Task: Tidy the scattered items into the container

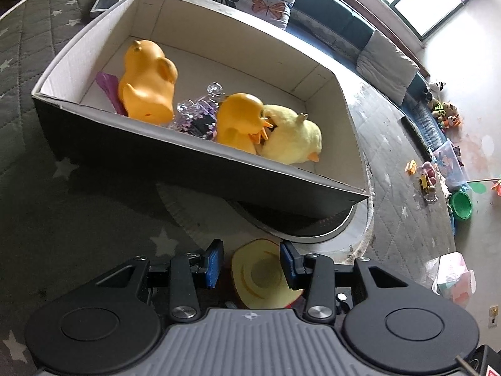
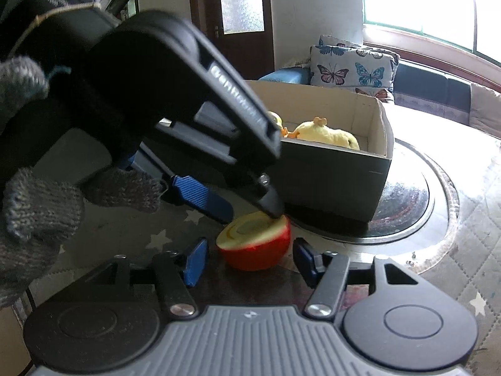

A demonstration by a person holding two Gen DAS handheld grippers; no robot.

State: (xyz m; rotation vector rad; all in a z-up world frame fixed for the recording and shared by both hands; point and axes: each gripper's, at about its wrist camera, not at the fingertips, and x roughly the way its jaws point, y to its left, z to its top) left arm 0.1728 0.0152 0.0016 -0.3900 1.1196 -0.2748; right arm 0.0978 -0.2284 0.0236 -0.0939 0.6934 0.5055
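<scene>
Now | both hand-held grippers released beside half apple [image 2: 254, 244] | box [image 1: 200, 169] w/ ducks behind

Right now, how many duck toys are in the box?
3: an orange duck at the far left of the box, a second orange duck mid-box, touching a pale yellow plush duck. More may be hidden.

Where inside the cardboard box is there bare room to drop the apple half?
The white cardboard box is bare along its back wall and far right corner. The front is crowded: two orange rubber ducks, a pale yellow plush chick.
</scene>
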